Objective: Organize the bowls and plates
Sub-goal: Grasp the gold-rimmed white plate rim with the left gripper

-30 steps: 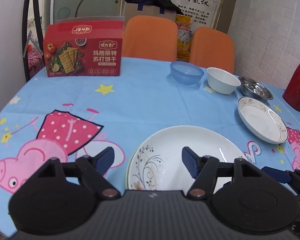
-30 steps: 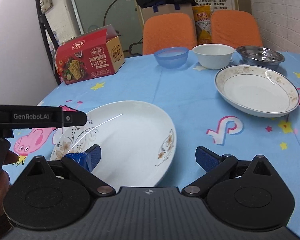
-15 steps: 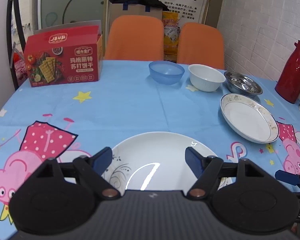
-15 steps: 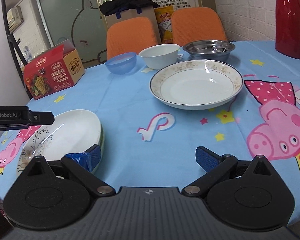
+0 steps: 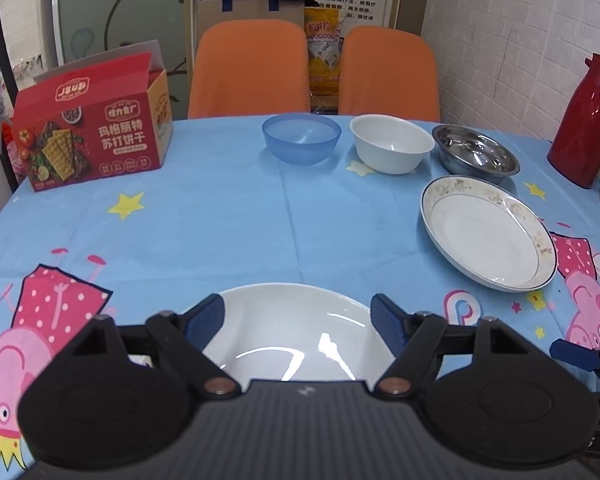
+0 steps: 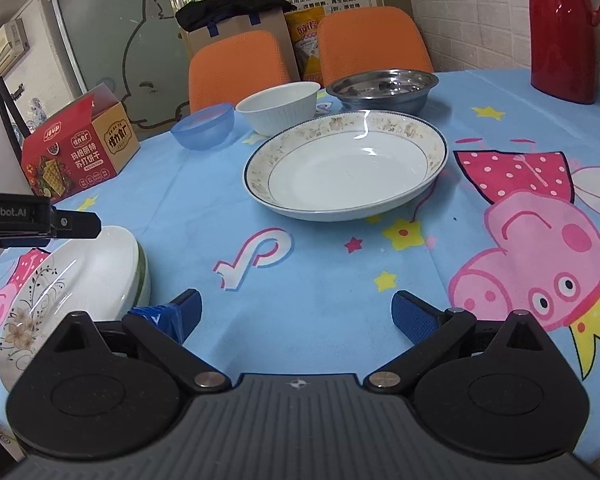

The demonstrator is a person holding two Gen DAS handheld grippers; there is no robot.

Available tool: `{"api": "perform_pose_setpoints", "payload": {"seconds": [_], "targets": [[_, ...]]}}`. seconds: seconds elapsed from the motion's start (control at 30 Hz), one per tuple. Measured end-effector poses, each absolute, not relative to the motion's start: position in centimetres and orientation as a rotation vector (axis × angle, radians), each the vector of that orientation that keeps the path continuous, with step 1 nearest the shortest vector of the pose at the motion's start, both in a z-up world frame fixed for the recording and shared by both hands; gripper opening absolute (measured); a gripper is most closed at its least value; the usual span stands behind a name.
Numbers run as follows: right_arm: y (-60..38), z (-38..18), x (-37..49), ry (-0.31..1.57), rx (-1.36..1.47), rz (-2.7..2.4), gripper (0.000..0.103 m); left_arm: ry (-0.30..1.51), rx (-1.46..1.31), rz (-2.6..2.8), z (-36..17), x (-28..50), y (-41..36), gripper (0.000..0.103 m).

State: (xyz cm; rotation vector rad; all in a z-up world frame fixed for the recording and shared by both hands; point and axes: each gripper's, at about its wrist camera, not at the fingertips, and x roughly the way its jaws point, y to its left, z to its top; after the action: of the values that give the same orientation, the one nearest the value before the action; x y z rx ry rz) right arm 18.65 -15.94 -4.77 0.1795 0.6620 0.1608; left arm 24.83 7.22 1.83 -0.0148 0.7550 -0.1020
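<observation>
Plate (image 5: 296, 332) under parted left claw (image 5: 298, 318)

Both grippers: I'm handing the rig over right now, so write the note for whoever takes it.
Left gripper: open and empty, above the white floral plate.
Right gripper: open and empty over bare tablecloth, facing the gold-rimmed plate.
Done: the floral plate looks stacked on another plate at the near left edge; a green-tinged rim shows beneath it in the right wrist view.
Left: the gold-rimmed plate lies alone mid-table. The blue bowl, white bowl and steel bowl stand separately in a row at the far side, not nested.
</observation>
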Motion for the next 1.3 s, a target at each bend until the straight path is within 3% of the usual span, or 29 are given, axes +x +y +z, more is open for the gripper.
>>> {"api": "perform_pose_setpoints", "payload": {"seconds": [0.23,0.5,0.9,1.3], "targets": [[-15.7,-5.0,18.2,0.638,0.077,0.192,0.089,0.799,-0.029,-0.176,2.0,28.0,4.9,0.074],[-22.5,-0.6,21.7,0.565,0.163,0.133,0.089,0.86,-0.046,-0.341,2.8,34.7,1.6,0.074],[-23.2,-4.2,30.5,0.694,0.16,0.075,0.09,1.017,-0.014,-0.401,-1.8,41.8,-4.4,0.074],[-21.8,-4.7,30.9,0.681,0.045,0.039,0.091,0.965,0.059,-0.367,-2.3,41.6,-5.4,0.074]]}}
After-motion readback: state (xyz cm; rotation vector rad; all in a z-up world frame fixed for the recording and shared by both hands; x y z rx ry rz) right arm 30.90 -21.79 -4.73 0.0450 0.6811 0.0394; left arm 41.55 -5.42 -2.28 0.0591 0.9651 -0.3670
